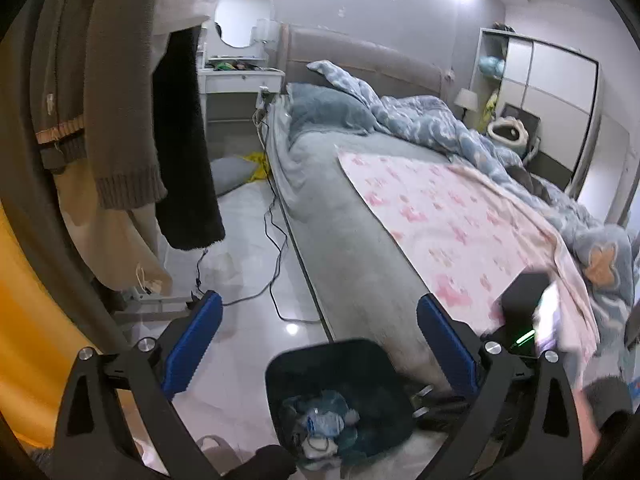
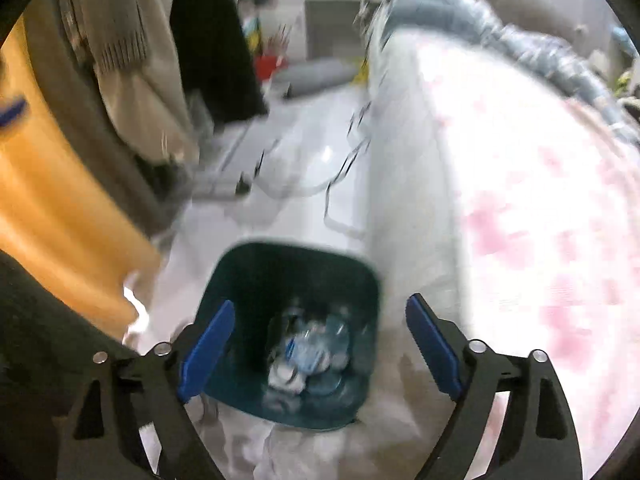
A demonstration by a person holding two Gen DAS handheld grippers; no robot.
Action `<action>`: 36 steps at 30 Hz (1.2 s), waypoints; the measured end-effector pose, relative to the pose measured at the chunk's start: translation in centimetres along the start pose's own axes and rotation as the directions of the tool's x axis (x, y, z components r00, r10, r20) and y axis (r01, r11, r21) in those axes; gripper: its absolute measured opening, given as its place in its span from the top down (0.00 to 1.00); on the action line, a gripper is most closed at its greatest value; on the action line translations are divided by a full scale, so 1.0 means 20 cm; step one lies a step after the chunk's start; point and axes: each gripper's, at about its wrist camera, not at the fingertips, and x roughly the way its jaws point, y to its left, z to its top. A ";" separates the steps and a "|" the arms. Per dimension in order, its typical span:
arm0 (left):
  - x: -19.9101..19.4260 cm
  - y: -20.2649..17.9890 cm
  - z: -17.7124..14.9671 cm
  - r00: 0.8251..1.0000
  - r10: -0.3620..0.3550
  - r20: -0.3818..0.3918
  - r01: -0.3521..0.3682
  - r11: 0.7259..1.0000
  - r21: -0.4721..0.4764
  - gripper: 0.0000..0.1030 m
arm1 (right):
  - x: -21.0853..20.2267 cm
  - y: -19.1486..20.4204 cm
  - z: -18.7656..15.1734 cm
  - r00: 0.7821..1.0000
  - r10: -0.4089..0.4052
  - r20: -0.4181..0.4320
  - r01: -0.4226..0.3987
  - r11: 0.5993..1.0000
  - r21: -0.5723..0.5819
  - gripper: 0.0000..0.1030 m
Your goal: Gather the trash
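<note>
A dark teal trash bin (image 1: 362,354) stands on the floor beside the bed, with crumpled plastic and paper trash (image 1: 324,424) inside. My left gripper (image 1: 320,344) is open and empty, held above the bin. In the blurred right wrist view the same bin (image 2: 260,268) sits right below my right gripper (image 2: 320,340), which is open and empty over the trash (image 2: 308,356) in it. The right gripper's black body with a green light (image 1: 520,320) shows at the right of the left wrist view, over the bed edge.
A bed (image 1: 348,216) with a pink floral sheet (image 1: 460,220) and a blue duvet (image 1: 440,128) fills the right. Clothes (image 1: 120,100) hang at left. Black cables (image 1: 276,248) trail across the white floor. A white dressing table (image 1: 240,76) stands at the back.
</note>
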 end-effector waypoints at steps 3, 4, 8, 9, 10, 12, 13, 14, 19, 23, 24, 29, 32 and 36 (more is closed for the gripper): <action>-0.05 -0.07 -0.03 0.999 0.022 0.030 -0.023 0.999 0.025 0.03 | -0.21 -0.05 0.01 0.994 -0.049 0.099 0.048 0.999 0.014 0.11; -0.07 -0.09 -0.04 0.998 0.027 0.049 -0.029 0.999 0.037 0.03 | -0.27 -0.07 0.02 0.990 -0.059 0.128 0.056 0.998 0.024 0.09; -0.17 -0.19 -0.05 0.989 0.058 0.137 -0.072 0.993 0.096 0.03 | -0.53 -0.18 0.01 0.964 -0.106 0.246 0.095 0.994 0.055 0.04; -0.18 -0.21 -0.05 0.987 0.049 0.152 -0.066 0.992 0.104 0.03 | -0.60 -0.22 -0.01 0.954 -0.122 0.274 0.109 0.992 0.062 0.03; -0.20 -0.23 -0.05 0.986 0.047 0.163 -0.066 0.992 0.112 0.03 | -0.66 -0.26 -0.03 0.943 -0.139 0.301 0.123 0.990 0.072 0.03; -0.21 -0.27 -0.04 0.982 0.052 0.184 -0.076 0.989 0.128 0.03 | -0.75 -0.32 -0.05 0.927 -0.163 0.338 0.140 0.986 0.092 0.03; -0.22 -0.29 -0.04 0.981 0.046 0.191 -0.074 0.987 0.141 0.03 | -0.79 -0.35 -0.07 0.918 -0.179 0.353 0.151 0.983 0.105 0.03; -0.23 -0.30 -0.04 0.980 0.040 0.195 -0.070 0.986 0.148 0.03 | -0.85 -0.39 -0.10 0.906 -0.206 0.369 0.171 0.977 0.125 0.03; -0.26 -0.36 -0.03 0.980 0.010 0.197 -0.044 0.984 0.170 0.03 | -1.04 -0.50 -0.19 0.869 -0.279 0.408 0.227 0.958 0.174 0.03; -0.27 -0.36 -0.05 0.982 -0.003 0.190 -0.028 0.986 0.161 0.03 | -1.18 -0.58 -0.28 0.833 -0.323 0.450 0.259 0.945 0.198 0.03; -0.27 -0.36 -0.06 0.982 -0.004 0.188 -0.026 0.987 0.159 0.03 | -1.21 -0.61 -0.31 0.824 -0.339 0.454 0.269 0.939 0.213 0.03; -0.27 -0.36 -0.09 0.982 -0.005 0.188 -0.027 0.985 0.171 0.03 | -1.25 -0.73 -0.42 0.812 -0.365 0.455 0.266 0.926 0.269 0.03; -0.25 -0.35 -0.11 0.985 0.002 0.174 -0.033 0.984 0.174 0.03 | -1.22 -0.79 -0.45 0.837 -0.340 0.429 0.230 0.930 0.287 0.03; -0.23 -0.33 -0.12 0.986 0.029 0.167 -0.058 0.984 0.170 0.03 | -1.24 -0.82 -0.47 0.842 -0.291 0.453 0.178 0.944 0.277 0.03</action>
